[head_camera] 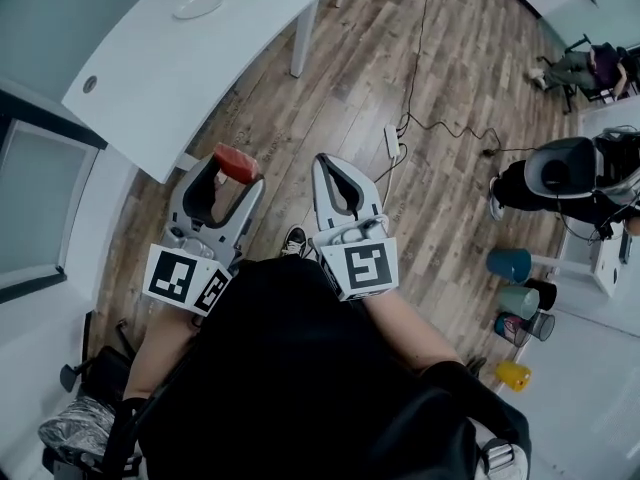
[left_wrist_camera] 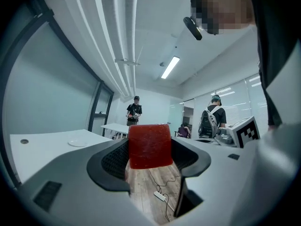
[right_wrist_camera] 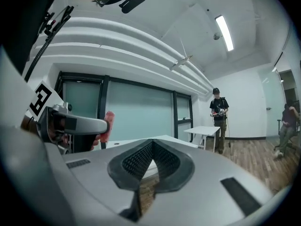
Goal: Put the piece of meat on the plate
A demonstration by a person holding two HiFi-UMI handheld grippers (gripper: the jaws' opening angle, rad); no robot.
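A red slab of meat (head_camera: pixel 235 163) sticks out from the tips of my left gripper (head_camera: pixel 226 173), which is shut on it; in the left gripper view the meat (left_wrist_camera: pixel 149 146) fills the gap between the black pads. A white plate (head_camera: pixel 197 6) lies on the white table (head_camera: pixel 160 78) at the far side, also seen small at the left in the left gripper view as the plate (left_wrist_camera: pixel 78 142). My right gripper (head_camera: pixel 336 172) is held beside the left one, shut with nothing in it (right_wrist_camera: pixel 153 150). Both grippers hang over the wooden floor, short of the table's near edge.
A white power strip (head_camera: pixel 393 142) and black cables lie on the wood floor ahead. Coloured cups (head_camera: pixel 520 298) stand on a white surface at the right. A person (head_camera: pixel 565 183) sits at the right, and other people (left_wrist_camera: pixel 134 110) stand farther off.
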